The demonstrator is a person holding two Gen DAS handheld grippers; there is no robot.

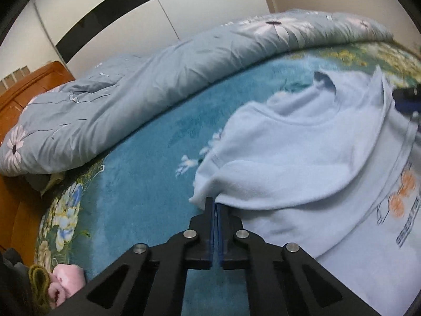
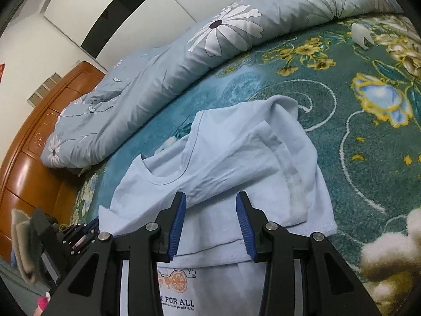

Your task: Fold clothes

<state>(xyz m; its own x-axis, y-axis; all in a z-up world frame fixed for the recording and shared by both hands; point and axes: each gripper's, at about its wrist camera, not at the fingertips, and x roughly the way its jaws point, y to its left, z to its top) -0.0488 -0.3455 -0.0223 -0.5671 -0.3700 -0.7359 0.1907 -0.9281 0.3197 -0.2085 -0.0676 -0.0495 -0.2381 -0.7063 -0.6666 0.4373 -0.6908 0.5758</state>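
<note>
While one pale blue T-shirt [image 2: 231,158] lies spread on a teal floral blanket [image 1: 147,184] covering the bed, the left gripper [image 1: 216,206] has its blue pads pressed together on a folded edge of the shirt's fabric, and the right gripper [image 2: 210,200] hangs over the shirt just below the collar with its jaws spread apart, nothing between them. Beyond both grippers one grey-blue daisy-print quilt [image 2: 163,79] is bunched along the far side, against an orange wooden headboard [image 2: 34,142] and a white wardrobe with a black band [image 1: 163,8]. Only the left view shows a pink cloth bundle [image 1: 67,279] near its left finger; only the right view shows a small white plastic piece [image 2: 361,35] far ahead to the right.
</note>
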